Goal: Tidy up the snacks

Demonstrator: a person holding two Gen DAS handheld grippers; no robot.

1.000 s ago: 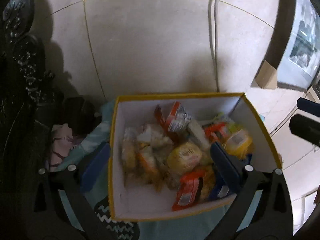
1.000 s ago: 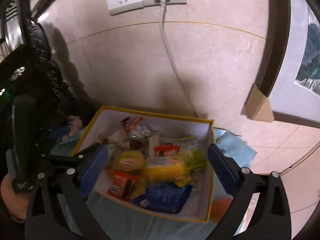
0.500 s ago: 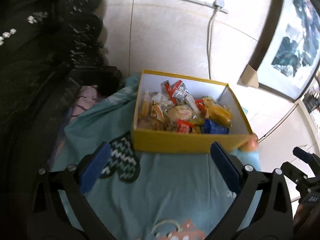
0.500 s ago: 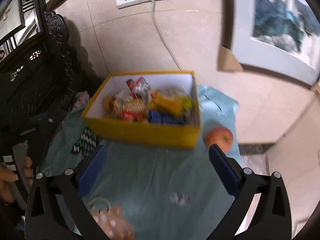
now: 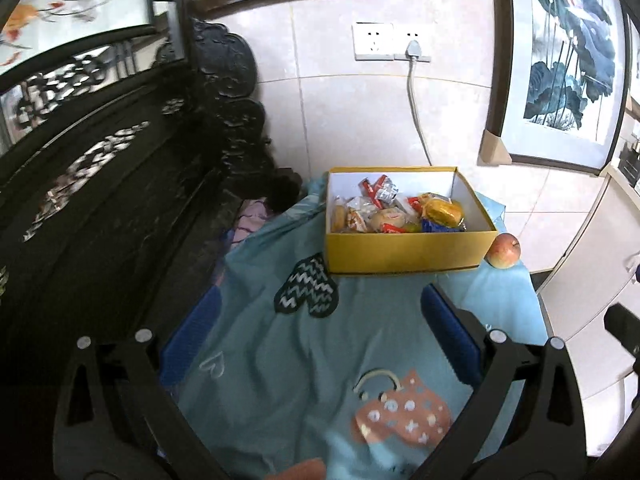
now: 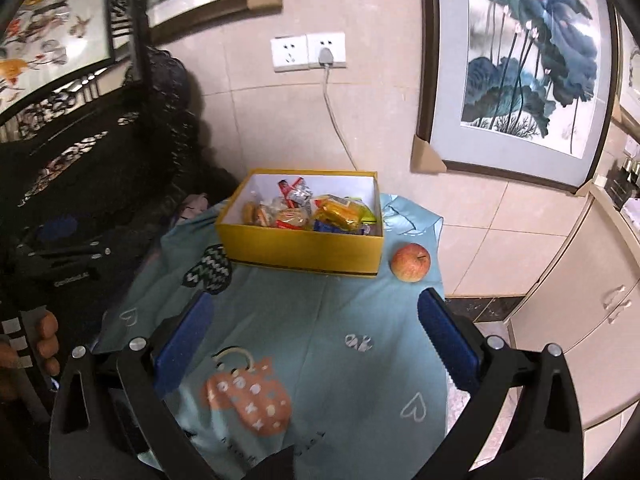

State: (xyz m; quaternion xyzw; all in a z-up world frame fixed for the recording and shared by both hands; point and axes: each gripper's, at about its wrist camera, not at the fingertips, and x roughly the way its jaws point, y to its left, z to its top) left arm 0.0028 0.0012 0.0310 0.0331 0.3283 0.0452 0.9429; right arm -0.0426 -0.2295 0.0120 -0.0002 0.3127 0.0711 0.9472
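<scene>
Both hand-held grippers, left (image 5: 316, 336) and right (image 6: 314, 330), had pulled back from the yellow box (image 6: 304, 250) of snacks (image 6: 308, 212) on the cloth-covered surface (image 6: 320, 340), jaws apart and empty, suggesting organizing was nearly finished, with the apple (image 6: 411, 262) beside it perhaps next.

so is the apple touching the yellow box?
Apart. The right wrist view shows a strip of teal cloth between the apple and the yellow box; the left wrist view makes them overlap, but only by angle.
</scene>
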